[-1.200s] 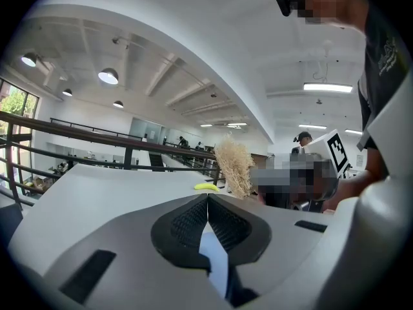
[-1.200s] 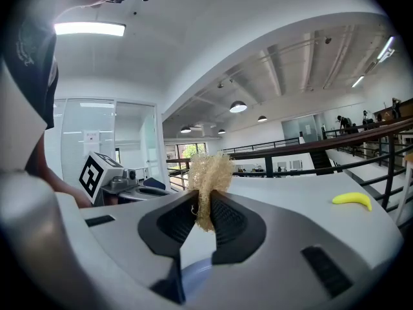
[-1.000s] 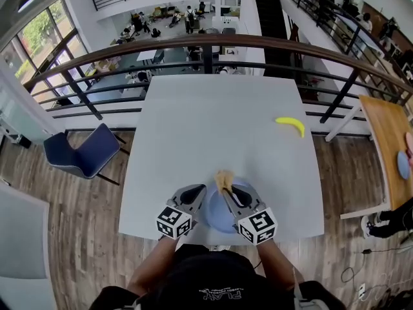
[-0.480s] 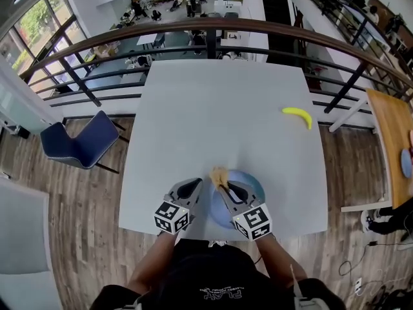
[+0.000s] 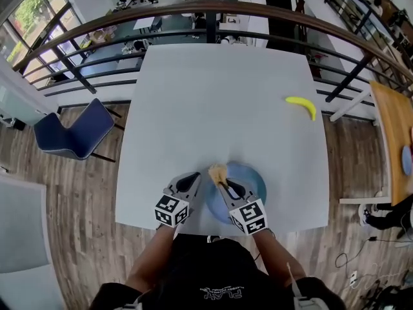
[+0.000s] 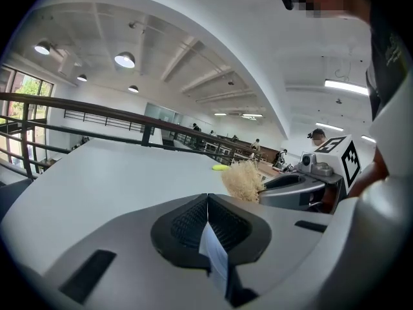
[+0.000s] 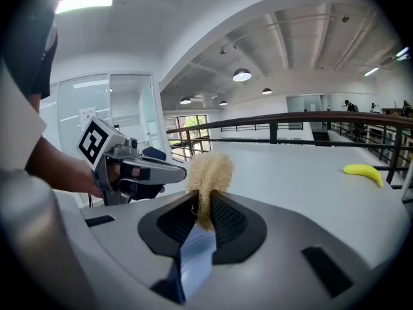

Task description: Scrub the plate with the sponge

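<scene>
A round blue plate [image 5: 253, 179] lies on the white table [image 5: 219, 102] near its front edge. My right gripper [image 5: 222, 183] is over the plate's left part, shut on a tan fibrous sponge [image 5: 218, 172] that sticks out past its tips. From the right gripper view, the sponge [image 7: 208, 173] stands up between the black pads. My left gripper [image 5: 193, 177] is just left of the plate, shut and holding nothing. From there, the sponge [image 6: 244, 181] is close on the right.
A yellow banana [image 5: 302, 105] lies at the table's far right. A dark railing [image 5: 213, 11] runs behind the table's far edge. On the wooden floor to the left stands a blue chair [image 5: 71, 136]. A wooden table [image 5: 395, 134] is at the right.
The right gripper with the sponge has shifted left across the plate, from its middle toward the left rim. The left gripper stays beside it, still shut.
</scene>
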`<state>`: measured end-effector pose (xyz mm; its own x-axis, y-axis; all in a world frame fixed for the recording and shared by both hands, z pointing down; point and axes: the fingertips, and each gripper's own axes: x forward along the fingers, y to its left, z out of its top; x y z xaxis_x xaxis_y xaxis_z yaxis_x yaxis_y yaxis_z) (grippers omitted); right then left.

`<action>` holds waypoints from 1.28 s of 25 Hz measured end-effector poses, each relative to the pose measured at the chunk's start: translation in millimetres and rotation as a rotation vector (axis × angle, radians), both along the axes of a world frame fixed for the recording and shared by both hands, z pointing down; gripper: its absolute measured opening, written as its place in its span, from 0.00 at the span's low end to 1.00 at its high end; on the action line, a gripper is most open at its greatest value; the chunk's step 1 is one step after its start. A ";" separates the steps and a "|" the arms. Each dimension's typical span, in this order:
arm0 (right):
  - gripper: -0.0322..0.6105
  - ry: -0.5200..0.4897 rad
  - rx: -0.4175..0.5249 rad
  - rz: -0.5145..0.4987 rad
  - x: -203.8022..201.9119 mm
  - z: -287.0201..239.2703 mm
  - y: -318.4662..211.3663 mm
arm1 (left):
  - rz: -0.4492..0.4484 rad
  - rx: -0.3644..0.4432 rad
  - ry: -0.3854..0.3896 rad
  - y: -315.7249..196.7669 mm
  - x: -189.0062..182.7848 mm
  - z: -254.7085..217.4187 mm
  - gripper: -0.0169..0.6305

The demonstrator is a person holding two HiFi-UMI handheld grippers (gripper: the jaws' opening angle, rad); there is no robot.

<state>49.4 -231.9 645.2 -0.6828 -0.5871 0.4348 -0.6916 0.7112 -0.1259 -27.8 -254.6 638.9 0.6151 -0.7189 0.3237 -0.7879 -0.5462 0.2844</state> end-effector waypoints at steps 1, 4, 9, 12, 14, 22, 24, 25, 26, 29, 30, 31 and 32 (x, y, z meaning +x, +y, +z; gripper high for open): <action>0.15 0.007 -0.011 -0.001 0.5 6.3 -0.5 | -0.001 -0.006 -0.005 -2.2 -1.4 3.7 0.05; 0.15 0.037 -0.044 -0.002 3.9 23.4 -1.1 | -0.007 -0.022 -0.014 -7.4 -6.5 11.3 0.05; 0.15 0.098 -0.097 -0.008 4.5 50.3 2.7 | -0.012 -0.045 -0.017 -7.0 -12.5 21.9 0.05; 0.15 0.122 -0.142 -0.007 3.2 60.8 2.8 | -0.018 -0.052 -0.010 -7.1 -12.4 25.1 0.05; 0.15 0.144 -0.168 0.004 3.9 66.9 0.8 | -0.020 -0.061 -0.009 -7.4 -11.0 28.0 0.05; 0.15 0.219 -0.235 0.010 -2.3 86.6 -1.8 | 0.002 -0.085 -0.011 -3.3 -12.4 34.7 0.05; 0.15 0.226 -0.236 0.005 -4.1 87.9 -1.2 | 0.004 -0.085 -0.019 -3.0 -15.3 34.9 0.05; 0.15 0.227 -0.240 0.003 -4.6 89.2 -0.6 | 0.005 -0.085 -0.023 -2.7 -16.2 35.0 0.05; 0.15 0.224 -0.249 0.002 -5.2 91.0 -0.2 | 0.007 -0.085 -0.027 -2.4 -16.6 35.3 0.05; 0.15 0.200 -0.283 0.004 -8.9 94.2 -2.7 | 0.021 -0.081 -0.036 -2.2 -14.7 36.5 0.05; 0.15 0.198 -0.287 0.006 -10.1 94.3 -4.2 | 0.023 -0.079 -0.038 -2.2 -13.9 37.2 0.05; 0.15 0.199 -0.288 0.006 -11.0 94.5 -5.3 | 0.023 -0.080 -0.037 -2.1 -13.4 38.0 0.05; 0.15 0.200 -0.291 0.006 -11.5 94.7 -5.8 | 0.022 -0.082 -0.036 -1.9 -12.9 38.6 0.05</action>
